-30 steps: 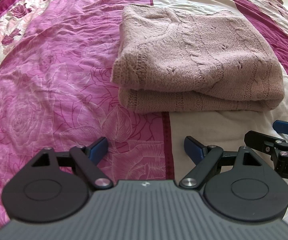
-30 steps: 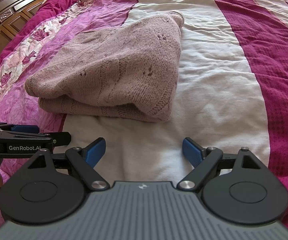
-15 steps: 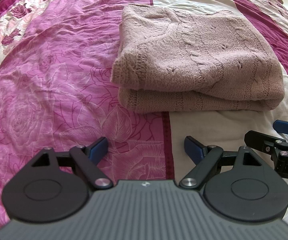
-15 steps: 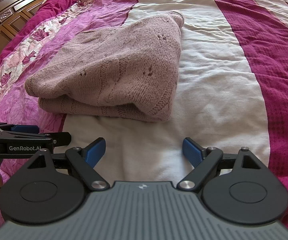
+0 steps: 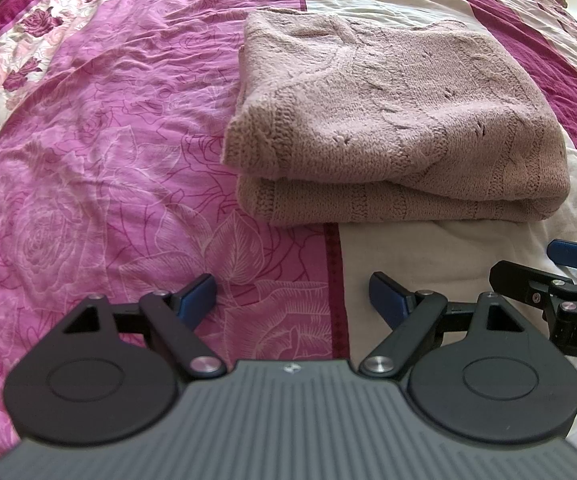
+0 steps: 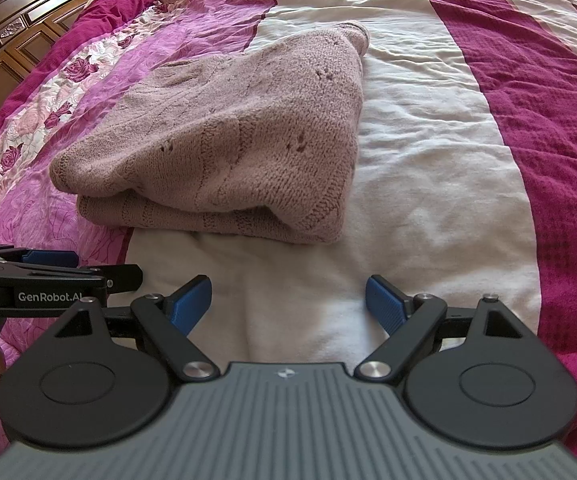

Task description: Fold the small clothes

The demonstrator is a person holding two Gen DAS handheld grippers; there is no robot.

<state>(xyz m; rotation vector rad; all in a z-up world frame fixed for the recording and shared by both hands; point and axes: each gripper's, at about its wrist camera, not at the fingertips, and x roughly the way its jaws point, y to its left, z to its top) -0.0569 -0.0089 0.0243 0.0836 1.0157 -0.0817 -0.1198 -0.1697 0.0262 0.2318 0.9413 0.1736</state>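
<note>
Folded sweater (image 5: 400,120) ahead of open left gripper (image 5: 292,296)

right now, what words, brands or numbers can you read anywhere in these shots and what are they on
"GenRobot.AI" in white on the side of the left gripper, seen in the right wrist view; the last letter is partly cut off by the right gripper.
"D", a lone white letter on the right gripper's body at the edge of the left wrist view; the rest runs out of frame.
A small emblem on each camera mount is too small to read.
The sweater and bedspread show no text.

A home bedroom: floral pink bedspread (image 5: 88,160), carved wooden headboard (image 6: 28,28).
</note>
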